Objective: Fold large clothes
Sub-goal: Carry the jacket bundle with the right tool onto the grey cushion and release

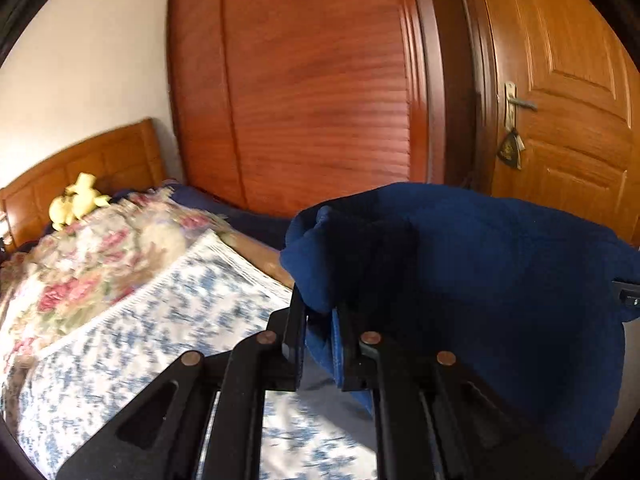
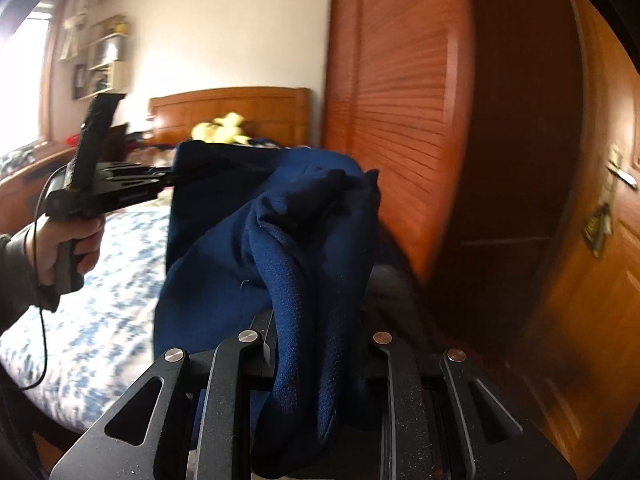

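A dark blue garment hangs in the air between my two grippers, above the bed. My left gripper is shut on one bunched edge of it. The cloth spreads to the right of it. In the right wrist view my right gripper is shut on another thick fold of the same garment. The left gripper shows there too, held in a hand at the left, clamping the garment's far corner.
A bed with a blue-and-white patterned sheet lies below. A floral quilt and a yellow plush toy sit by the wooden headboard. A louvred wardrobe and a wooden door stand behind.
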Demonstrator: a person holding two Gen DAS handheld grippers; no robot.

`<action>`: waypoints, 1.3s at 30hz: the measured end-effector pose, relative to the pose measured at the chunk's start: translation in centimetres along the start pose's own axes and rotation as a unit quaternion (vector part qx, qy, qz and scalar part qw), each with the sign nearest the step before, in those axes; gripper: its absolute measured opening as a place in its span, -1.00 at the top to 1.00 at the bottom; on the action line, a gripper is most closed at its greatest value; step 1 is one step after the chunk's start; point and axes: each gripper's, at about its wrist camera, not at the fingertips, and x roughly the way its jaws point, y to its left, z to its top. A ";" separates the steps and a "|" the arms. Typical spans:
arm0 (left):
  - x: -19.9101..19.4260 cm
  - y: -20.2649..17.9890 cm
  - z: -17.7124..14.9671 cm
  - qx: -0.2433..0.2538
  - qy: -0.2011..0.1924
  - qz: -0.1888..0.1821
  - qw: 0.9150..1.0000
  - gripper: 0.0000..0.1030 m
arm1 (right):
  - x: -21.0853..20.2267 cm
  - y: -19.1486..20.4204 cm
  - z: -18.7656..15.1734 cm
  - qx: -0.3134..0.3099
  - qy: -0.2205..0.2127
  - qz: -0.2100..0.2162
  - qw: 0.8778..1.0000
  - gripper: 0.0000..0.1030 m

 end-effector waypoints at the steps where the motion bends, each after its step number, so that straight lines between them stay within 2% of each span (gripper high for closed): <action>1: 0.9 -0.5 0.0 0.000 0.014 -0.006 1.000 0.77 | 0.3 -0.8 -0.5 0.006 0.007 -0.008 1.000 0.62; 3: 1.4 -1.3 -0.3 0.003 0.031 -0.009 0.999 0.73 | 1.0 -2.0 -1.3 0.016 0.019 -0.023 0.999 0.60; 5: 1.5 -1.4 -0.9 0.000 0.047 -0.019 0.999 0.70 | 2.2 -3.0 -2.4 0.027 0.034 -0.037 0.998 0.47; 8: 0.4 -1.4 -1.6 0.006 0.039 -0.016 0.999 0.68 | 3.9 -4.8 -3.4 0.060 0.055 -0.043 0.996 0.28; 10: -0.4 -1.2 -1.9 0.010 0.041 -0.022 0.999 0.60 | 4.2 -5.8 -3.4 0.072 0.059 -0.052 0.994 0.21; 11: -0.8 -1.1 -2.0 0.010 0.040 -0.025 0.999 0.56 | 4.4 -5.8 -3.4 0.076 0.064 -0.051 0.994 0.11; 12: -1.0 -1.2 -2.1 0.011 0.039 -0.027 0.999 0.54 | 4.3 -5.8 -3.3 0.079 0.062 -0.052 0.994 0.05; 14: -2.0 -0.8 -2.5 0.013 0.033 -0.032 0.999 0.46 | 3.4 -5.6 -2.8 0.074 0.050 -0.080 0.993 -0.20; 16: -3.0 -0.9 -3.0 0.016 0.023 -0.034 0.999 0.39 | 2.0 -5.8 -2.2 0.075 0.027 -0.097 0.992 -0.25; 19: -5.2 -1.1 -4.1 0.016 0.007 -0.040 0.999 0.33 | 0.8 -5.8 -1.5 0.069 0.016 -0.107 0.992 -0.26; 21: -6.3 -1.3 -4.7 0.016 0.001 -0.044 0.999 0.31 | 0.5 -5.0 -0.9 0.057 0.007 -0.086 0.995 -0.26; 24: -8.5 -2.0 -5.9 0.017 -0.012 -0.049 0.999 0.25 | 1.0 -3.2 -0.6 0.039 0.011 -0.066 0.997 -0.03; 26: -9.7 -2.4 -6.4 0.017 -0.019 -0.057 0.998 0.11 | 2.3 -2.3 -0.5 0.033 0.021 -0.051 0.998 0.08; 28: -11.0 -2.8 -7.0 0.021 -0.026 -0.062 0.998 -0.03 | 3.6 -1.7 -0.9 0.029 0.033 -0.045 0.998 0.08; 35: -15.4 -3.6 -8.4 0.031 -0.048 -0.064 0.996 -0.04 | 9.2 -4.1 -3.7 0.064 0.118 -0.080 0.988 0.07; 39: -17.5 -3.2 -8.8 0.029 -0.052 -0.063 0.996 -0.05 | 9.8 -4.4 -4.7 0.070 0.128 -0.090 0.985 0.07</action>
